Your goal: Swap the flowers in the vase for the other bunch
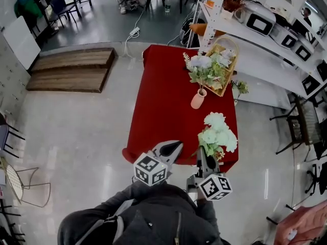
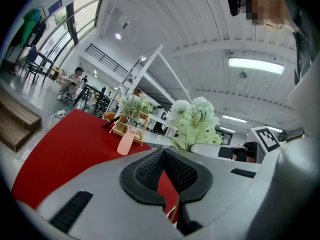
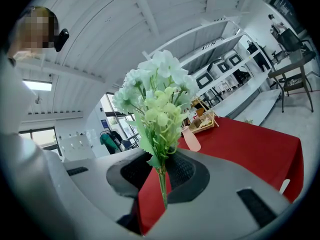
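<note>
On the red bench [image 1: 168, 101], the pink vase [image 1: 198, 99] seems to hold a leafy bunch [image 1: 203, 70], so I judge the swap mostly ahead of you: that bunch must come out and the other go in. The white-and-green bunch [image 1: 217, 134] sits in your right gripper [image 1: 203, 161], jaws clamped on its thin stem, blooms over the bench's near edge, well apart from the vase. Your left gripper [image 1: 171, 149] has its jaws together on nothing.
</note>
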Available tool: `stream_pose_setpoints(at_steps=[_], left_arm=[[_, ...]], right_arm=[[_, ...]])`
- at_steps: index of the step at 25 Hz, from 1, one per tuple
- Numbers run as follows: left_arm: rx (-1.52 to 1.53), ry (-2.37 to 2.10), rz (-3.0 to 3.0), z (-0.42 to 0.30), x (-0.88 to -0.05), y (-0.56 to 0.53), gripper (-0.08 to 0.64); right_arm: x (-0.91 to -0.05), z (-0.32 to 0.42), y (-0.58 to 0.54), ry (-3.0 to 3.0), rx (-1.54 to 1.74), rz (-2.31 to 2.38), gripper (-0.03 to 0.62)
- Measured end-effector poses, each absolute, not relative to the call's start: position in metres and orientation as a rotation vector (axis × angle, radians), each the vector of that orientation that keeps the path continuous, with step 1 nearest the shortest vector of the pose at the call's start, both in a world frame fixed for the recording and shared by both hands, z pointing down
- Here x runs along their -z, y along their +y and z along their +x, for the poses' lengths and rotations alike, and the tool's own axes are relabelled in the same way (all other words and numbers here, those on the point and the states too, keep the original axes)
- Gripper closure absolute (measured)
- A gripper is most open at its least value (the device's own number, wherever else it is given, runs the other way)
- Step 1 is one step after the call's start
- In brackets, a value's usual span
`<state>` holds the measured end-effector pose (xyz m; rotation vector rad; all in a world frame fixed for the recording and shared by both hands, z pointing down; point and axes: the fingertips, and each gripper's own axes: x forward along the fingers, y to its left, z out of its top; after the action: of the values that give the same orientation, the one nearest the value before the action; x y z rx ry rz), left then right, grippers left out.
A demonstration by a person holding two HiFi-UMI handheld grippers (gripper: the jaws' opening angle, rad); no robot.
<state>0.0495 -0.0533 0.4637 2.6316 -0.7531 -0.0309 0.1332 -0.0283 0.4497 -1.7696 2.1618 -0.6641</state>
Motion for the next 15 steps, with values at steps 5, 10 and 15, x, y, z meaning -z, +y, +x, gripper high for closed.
stream_pose_setpoints(at_steps=[5,10,15], left_arm=[[0.050,-0.763,2.638,0.062,-0.459,-0.063,0.551],[0.033,-0.779,2.629,0.059,-0.469,-0.062,0.551],[-0.020,-0.775,2.607,0.055,-0.476,-0.052,0.551]], right_arm=[[-0.448,0.143,-0.038,2.169,0.677,-1.735,0.514],[-0.456,0.140,-0.033,2.137,0.715,-1.707,0.514],[-0.464,0.139,-0.025,2.105,0.771,-1.706,0.514]])
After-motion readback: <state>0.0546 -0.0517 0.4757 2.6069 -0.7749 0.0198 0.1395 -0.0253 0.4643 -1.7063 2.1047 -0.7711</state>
